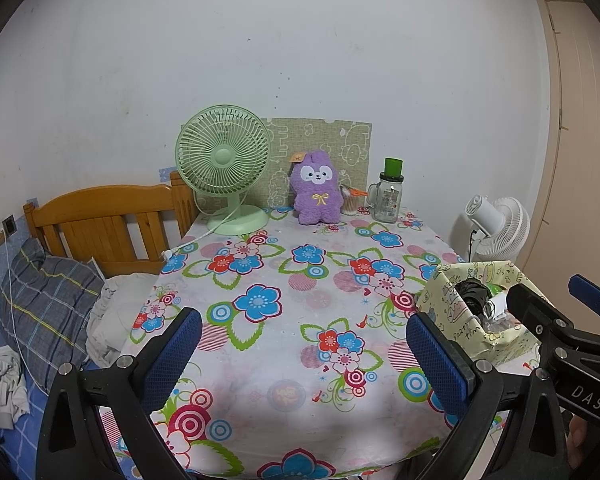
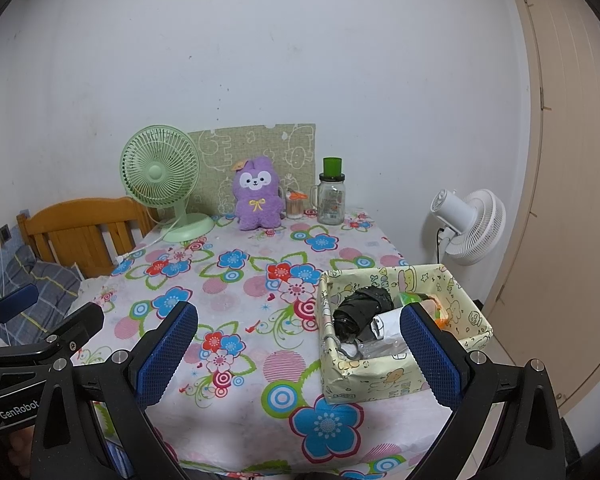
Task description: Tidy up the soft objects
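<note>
— Where's the soft thing?

— The purple plush toy [image 1: 316, 188] sits upright at the far edge of the table [image 1: 284, 320], against the green patterned board [image 1: 320, 152] leaning on the wall. It has a white face, a yellow bow on its chest and an orange tag at one ear.

— What's next to it?

— To its left stands a green desk fan [image 1: 224, 164], its white cord trailing off the table's left edge. To its right, just beside it, is a small container [image 1: 350, 200] with an orange lid, then a glass jar [image 1: 388, 196] with a handle and a green cup on top.

— And nearer?

— A flowered cloth covers the table. At the near right is a paper-covered box [image 2: 404, 368] holding a black bundle [image 2: 360, 308], something white and bits I can't make out.

— The grippers?

— The left gripper [image 1: 304, 344] hangs above the near end of the table, jaws spread wide, nothing between them. The right gripper [image 2: 300, 340] is likewise spread and empty, its right finger [image 2: 432, 356] in front of the box. Both are well apart from the toy.

— Beyond the table?

— A wooden bed [image 1: 108, 224] with a plaid pillow on the left, a white fan [image 2: 468, 224] and a beige door on the right.
</note>
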A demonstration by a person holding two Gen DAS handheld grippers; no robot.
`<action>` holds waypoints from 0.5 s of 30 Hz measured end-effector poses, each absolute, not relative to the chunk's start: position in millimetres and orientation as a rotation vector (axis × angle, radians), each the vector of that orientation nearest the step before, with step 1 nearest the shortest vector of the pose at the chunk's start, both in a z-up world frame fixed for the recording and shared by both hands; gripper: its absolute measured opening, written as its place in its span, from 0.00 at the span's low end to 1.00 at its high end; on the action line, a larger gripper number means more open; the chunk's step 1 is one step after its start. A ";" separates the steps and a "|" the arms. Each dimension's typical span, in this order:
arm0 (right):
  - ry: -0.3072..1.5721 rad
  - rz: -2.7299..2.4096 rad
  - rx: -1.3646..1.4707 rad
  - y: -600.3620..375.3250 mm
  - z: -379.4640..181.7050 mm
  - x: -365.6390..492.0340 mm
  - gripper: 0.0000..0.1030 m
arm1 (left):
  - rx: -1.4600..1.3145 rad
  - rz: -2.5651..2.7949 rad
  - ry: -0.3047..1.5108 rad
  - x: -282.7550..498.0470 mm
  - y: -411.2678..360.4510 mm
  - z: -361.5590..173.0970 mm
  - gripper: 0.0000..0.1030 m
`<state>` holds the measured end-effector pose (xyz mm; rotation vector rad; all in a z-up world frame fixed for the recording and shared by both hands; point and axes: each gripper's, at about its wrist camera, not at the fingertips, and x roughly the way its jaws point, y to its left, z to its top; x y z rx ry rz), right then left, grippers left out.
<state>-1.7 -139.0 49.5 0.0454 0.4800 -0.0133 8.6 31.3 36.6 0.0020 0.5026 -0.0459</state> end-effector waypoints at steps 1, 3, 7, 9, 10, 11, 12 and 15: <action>0.480 -0.013 0.045 -138.8 49.5 -1.7 0.99 | 0.002 -0.046 0.502 8.4 31.0 36.4 1.00; 0.482 -0.014 0.045 -138.8 49.4 -1.6 0.99 | 0.002 -0.045 0.503 8.6 31.3 36.6 1.00; 0.483 -0.014 0.045 -138.0 48.1 -1.4 0.99 | 0.001 -0.045 0.504 8.4 31.3 36.7 1.00; 0.483 -0.014 0.045 -138.1 48.2 -1.3 0.99 | 0.001 -0.044 0.505 8.2 31.9 36.3 1.00; 0.483 -0.013 0.045 -138.2 48.2 -1.5 0.99 | 0.001 -0.044 0.504 8.0 31.8 36.3 1.00; 0.484 -0.013 0.046 -138.1 48.3 -1.4 0.99 | 0.001 -0.044 0.504 8.3 31.8 36.3 1.00; 0.484 -0.013 0.047 -138.1 48.3 -1.4 0.99 | 0.001 -0.044 0.504 8.3 31.8 36.3 1.00; 0.485 -0.014 0.047 -137.8 47.3 -1.4 0.99 | 0.000 -0.045 0.505 8.3 32.0 36.4 1.00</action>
